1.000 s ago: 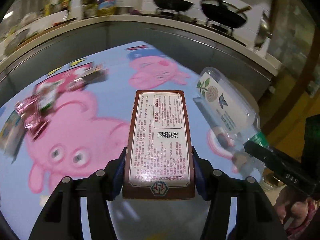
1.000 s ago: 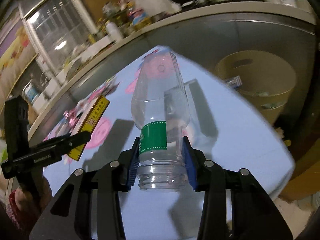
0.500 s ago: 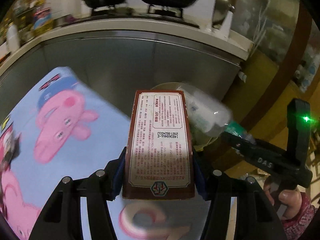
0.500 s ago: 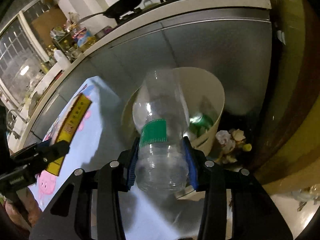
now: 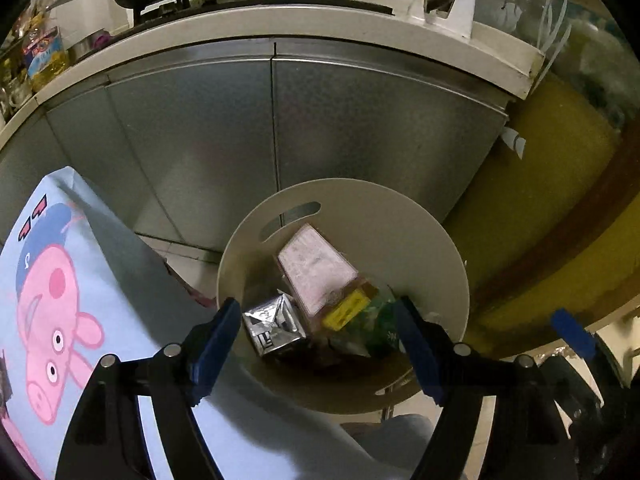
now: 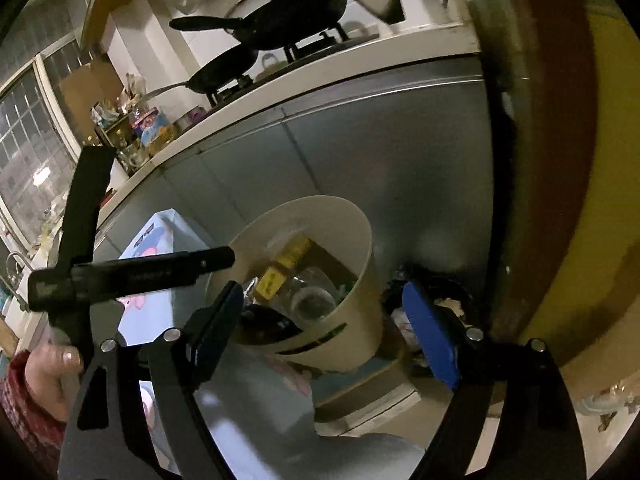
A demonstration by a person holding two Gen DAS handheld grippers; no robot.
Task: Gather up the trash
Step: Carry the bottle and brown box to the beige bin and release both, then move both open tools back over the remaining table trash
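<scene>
I held both sets of fingers over the cream trash bin (image 5: 424, 248), which stood on the floor just past the right-hand end of the desk (image 5: 132, 264), in front of the steel kitchen cabinet (image 5: 280, 128). I judged the bin sat there so that rubbish could go straight off the desk edge into it, and that I kept both tools above its mouth for that reason.

My left fingers (image 5: 316, 332) were spread wide with nothing between them. Through the gap I looked down into the bin, where a brown box with a pale printed face (image 5: 316, 276) lay tilted against the other trash, beside a crumpled silver carton (image 5: 274, 326) on its left and a green wrapper (image 5: 376, 320) on its right.

My right fingers (image 6: 324, 312) were also spread wide and held nothing. From that side I saw the bin (image 6: 360, 280) at a slant, with a clear plastic bottle (image 6: 312, 300) lying inside next to a yellow label (image 6: 276, 276). My left tool (image 6: 132, 276) crossed the left of that view, near the bin's rim.

The desk's blue cloth with pink cartoon pigs (image 5: 48, 304) lay on the near left. More loose litter sat on the floor right of the bin (image 6: 448, 300), too dark to identify.
</scene>
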